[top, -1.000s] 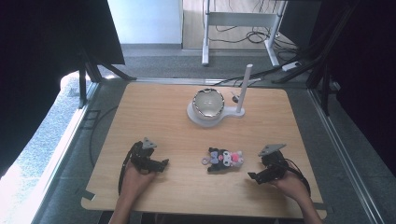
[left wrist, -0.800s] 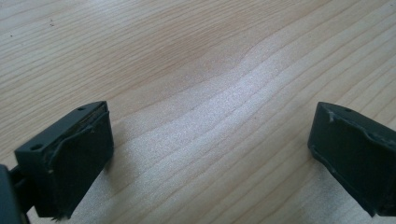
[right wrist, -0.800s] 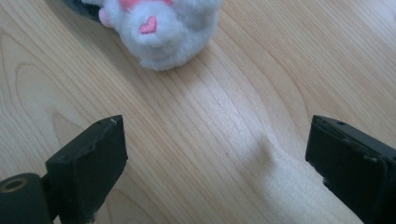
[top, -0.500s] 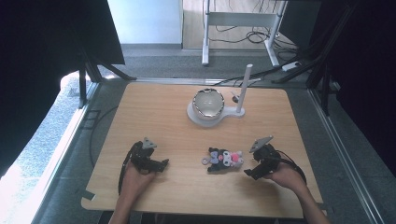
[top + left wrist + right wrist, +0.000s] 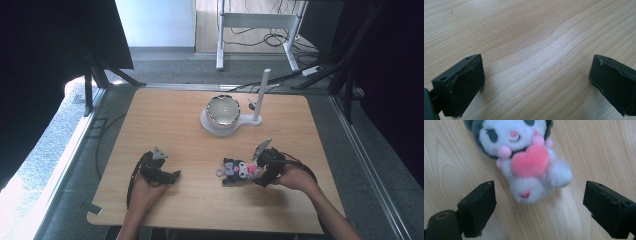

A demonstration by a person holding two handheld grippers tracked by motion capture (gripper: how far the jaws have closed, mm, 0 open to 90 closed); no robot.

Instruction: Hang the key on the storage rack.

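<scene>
The right gripper (image 5: 537, 202) is closing, jaws wide, just beside the plush toy (image 5: 524, 157) (untouched); the left gripper (image 5: 536, 82) is gaping well apart from it

Each hand-held gripper is black: the left hand-held gripper (image 5: 172, 175) carries a grey three-cornered plate on top, and so does the right hand-held gripper (image 5: 258, 176), with a thin black cable looping back from each body. The jaws are blocky black pieces with a small screw hole near the upper edge and worn, slightly ragged pad edges. Both forearms are bare, without sleeves.
</scene>
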